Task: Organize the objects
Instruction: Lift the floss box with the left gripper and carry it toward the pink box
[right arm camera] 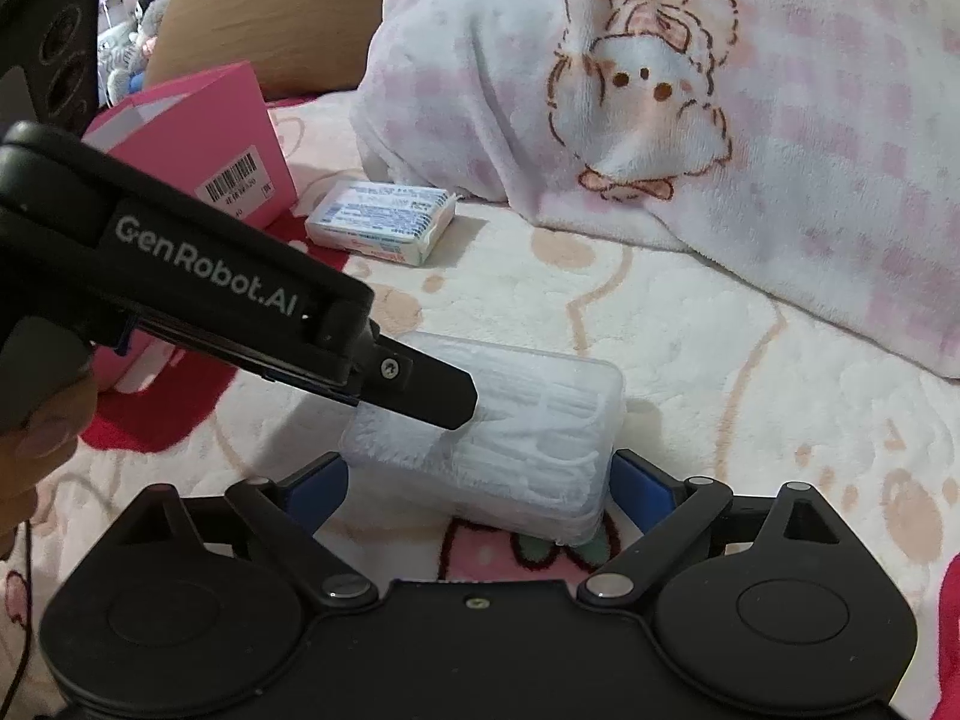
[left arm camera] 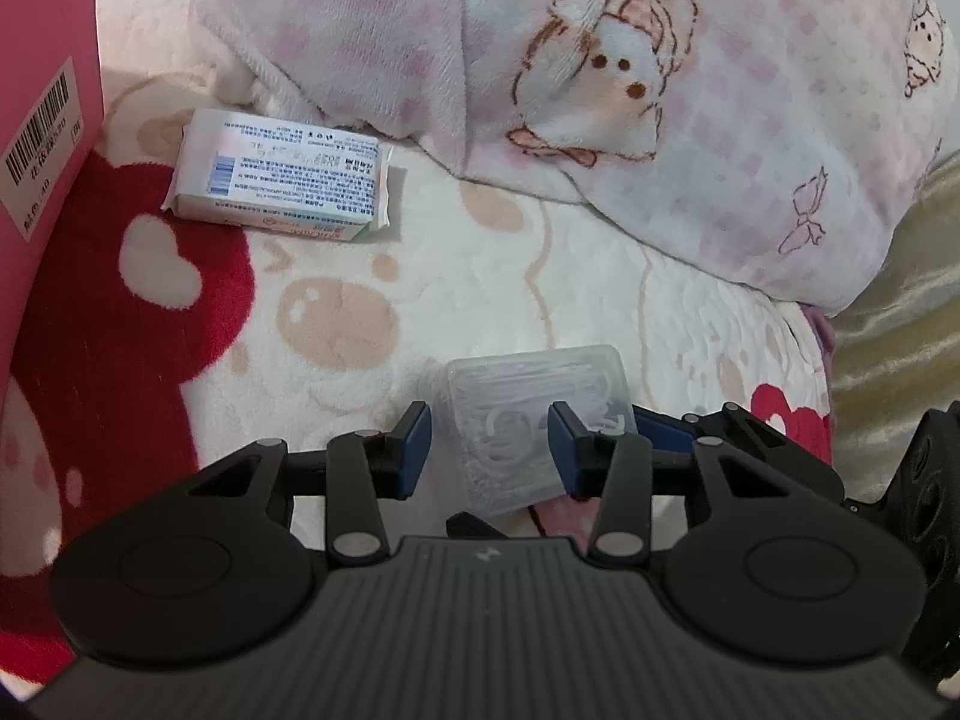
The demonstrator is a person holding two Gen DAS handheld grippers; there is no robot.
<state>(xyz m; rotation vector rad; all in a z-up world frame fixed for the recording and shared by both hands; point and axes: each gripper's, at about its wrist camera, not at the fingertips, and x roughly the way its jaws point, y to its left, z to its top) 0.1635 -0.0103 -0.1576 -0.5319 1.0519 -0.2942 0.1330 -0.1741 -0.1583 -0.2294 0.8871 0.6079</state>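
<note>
A clear plastic box of white floss picks (left arm camera: 534,384) (right arm camera: 528,438) lies tilted on the cream blanket. In the left wrist view my left gripper (left arm camera: 491,420) straddles its near end with jaws narrowly apart. Its right pad overlaps the box, and a sliver of blanket shows between the left pad and the box edge. In the right wrist view one finger (right arm camera: 432,387) of the left gripper lies over the box's left end. My right gripper (right arm camera: 480,468) stands wide open around the box, its blue pads just off the two ends. One of those pads (left arm camera: 663,429) shows in the left wrist view.
A white wrapped pack with blue print (left arm camera: 282,177) (right arm camera: 384,222) lies farther back. A pink cardboard box with a barcode (left arm camera: 42,90) (right arm camera: 198,138) stands at the left. A bunched pink plush blanket (left arm camera: 600,90) (right arm camera: 720,120) rises behind. A hand (right arm camera: 36,420) holds the left gripper.
</note>
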